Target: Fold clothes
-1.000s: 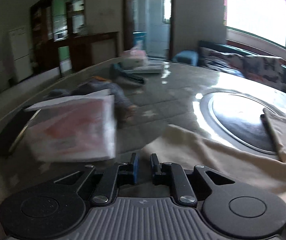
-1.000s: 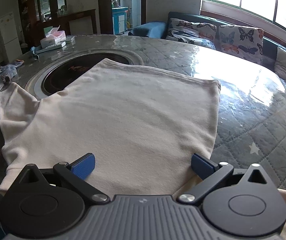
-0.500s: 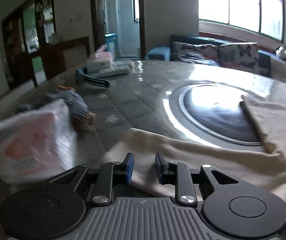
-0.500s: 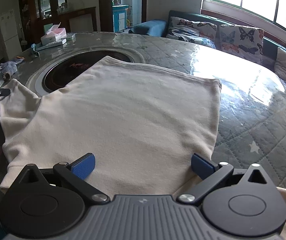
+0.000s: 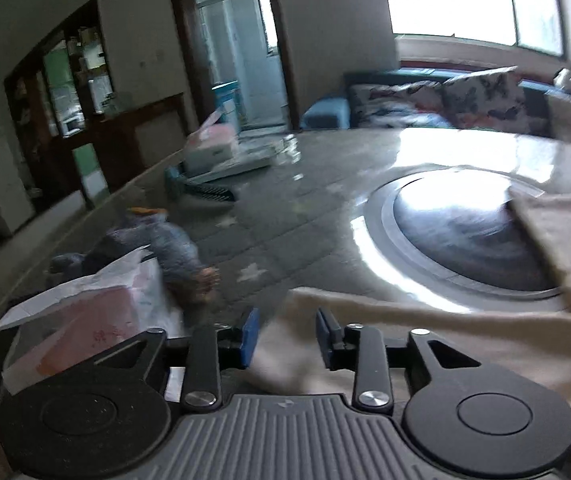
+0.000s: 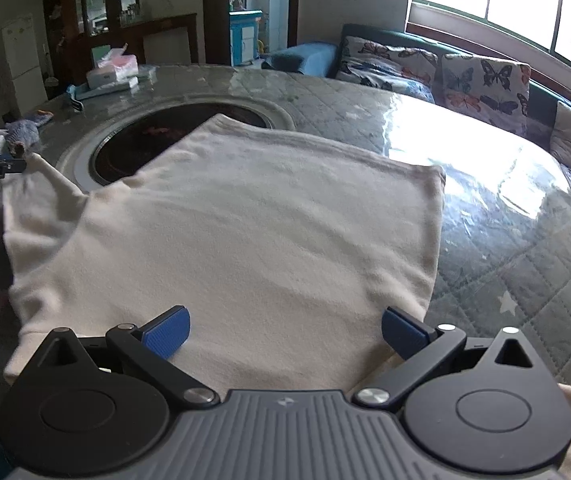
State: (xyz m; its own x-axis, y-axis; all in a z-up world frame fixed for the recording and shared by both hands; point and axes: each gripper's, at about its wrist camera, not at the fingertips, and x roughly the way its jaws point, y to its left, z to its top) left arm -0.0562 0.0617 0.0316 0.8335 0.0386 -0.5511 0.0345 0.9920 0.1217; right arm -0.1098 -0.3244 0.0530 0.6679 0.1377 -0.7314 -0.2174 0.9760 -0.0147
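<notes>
The jaws of the left gripper are seen part-way apart, having just been opening, with a sleeve tip of the cream garment lying between them, no pad pressed on it. The jaws of the right gripper are held wide and released over the garment's near edge, nothing gripped. The garment is spread flat across the round bench, its far corner laid over the dark inset disc at the bench's centre and its left sleeve stretched toward the bench's left edge. A plastic bag and a blue-grey bundle are seen at that left edge, a tissue box at the far edge. A butterfly-print sofa is set beyond, under the window.
</notes>
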